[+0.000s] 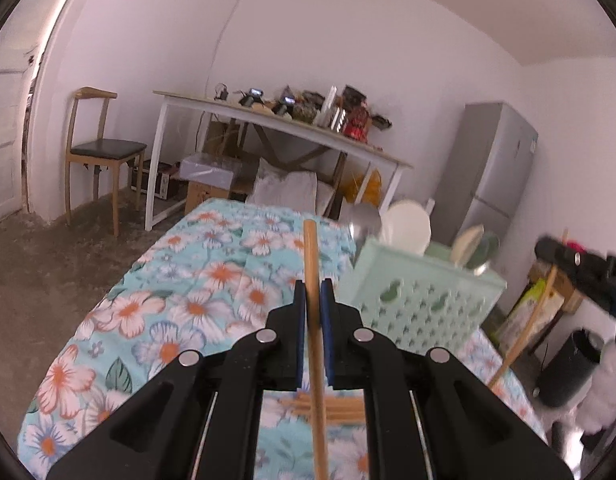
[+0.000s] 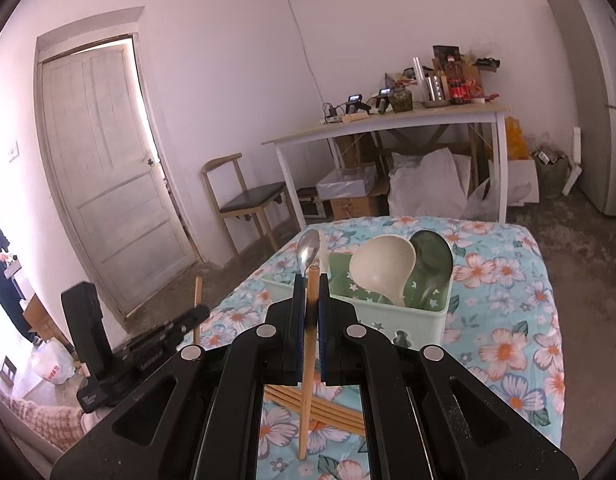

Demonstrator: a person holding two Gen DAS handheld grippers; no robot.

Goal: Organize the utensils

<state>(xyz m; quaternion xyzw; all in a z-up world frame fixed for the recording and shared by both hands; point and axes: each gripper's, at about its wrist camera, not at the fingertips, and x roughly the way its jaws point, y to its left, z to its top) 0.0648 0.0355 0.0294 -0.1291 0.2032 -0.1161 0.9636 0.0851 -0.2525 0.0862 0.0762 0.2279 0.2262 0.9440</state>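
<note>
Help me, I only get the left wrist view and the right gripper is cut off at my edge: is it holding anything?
Observer: Yes. The right gripper is shut on one wooden chopstick, held roughly upright.
Operator: Where is the basket from it?
Observer: The mint basket stands straight ahead, just beyond its fingertips.
Operator: Which slot looks free?
Observer: The left compartment shows only the metal spoon; the cream ladle and the green ones crowd the right compartment.
</note>
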